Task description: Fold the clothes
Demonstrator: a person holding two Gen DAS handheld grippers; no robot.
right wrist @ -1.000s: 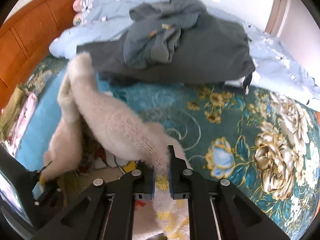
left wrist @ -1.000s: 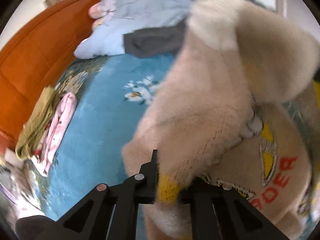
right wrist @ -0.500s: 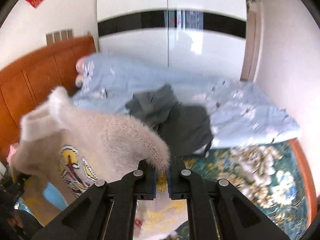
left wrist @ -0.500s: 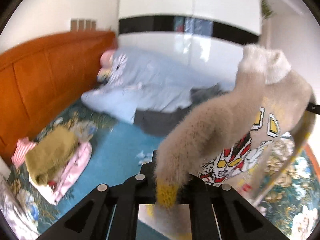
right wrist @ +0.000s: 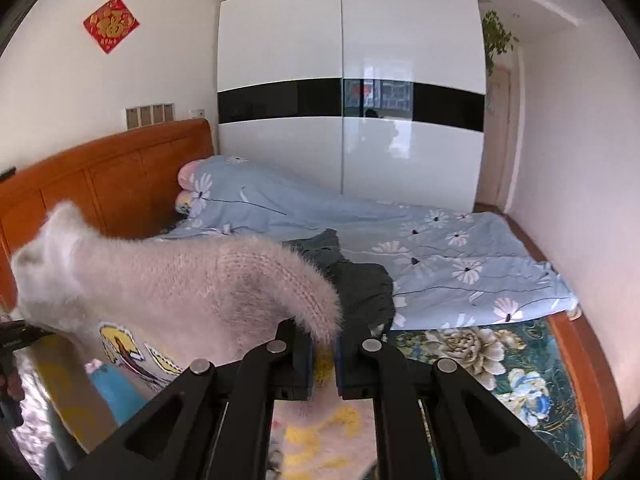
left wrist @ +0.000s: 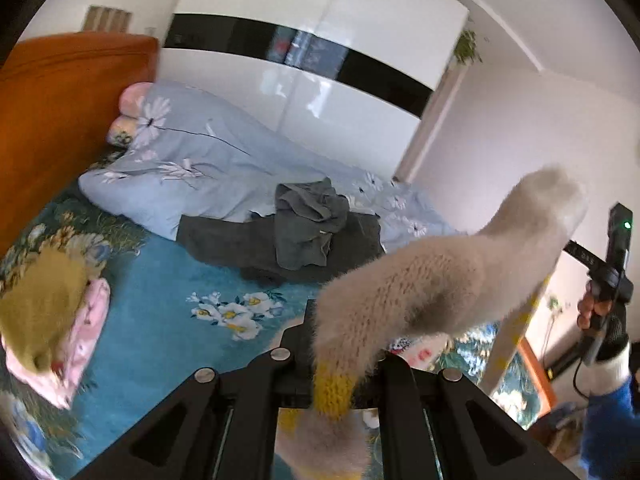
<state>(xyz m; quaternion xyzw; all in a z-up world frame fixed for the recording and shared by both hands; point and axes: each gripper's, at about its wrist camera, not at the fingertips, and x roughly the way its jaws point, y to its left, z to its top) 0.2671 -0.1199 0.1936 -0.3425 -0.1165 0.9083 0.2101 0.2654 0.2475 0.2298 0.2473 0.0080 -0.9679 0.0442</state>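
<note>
Now the cream sweater (left wrist: pixel 432 292) hangs in the air between the two grippers, where a second ago it lay bunched low over the blue floral bedspread (left wrist: pixel 168 344) with the cameras looking down at it. Both views have since swung up to take in the white wardrobe (right wrist: pixel 348 92) and the far wall, so the garment has been lifted and spread sideways. The left gripper (left wrist: pixel 340 364) is clamped on a yellow-trimmed edge of the knit, and the right gripper (right wrist: pixel 322 356) pinches another edge with its blue pads closed on the fabric. The collar stands up between them (its printed front shows in the right wrist view, facing down and toward the person). I judge this a shake-out to get the sweater hanging flat, ready to be laid down for folding.

Room to lay it is fair. The bedspread below is open in the middle. On the left sits a stack of an olive and a pink garment (left wrist: pixel 52 320) near the orange headboard (left wrist: pixel 60 128). Ahead lie dark grey clothes (left wrist: pixel 308 228) against the pale blue duvet (left wrist: pixel 208 168). On the right the bed's wooden edge (right wrist: pixel 588 380) is close, so the sweater should come down short of the grey heap and clear of that edge.
</note>
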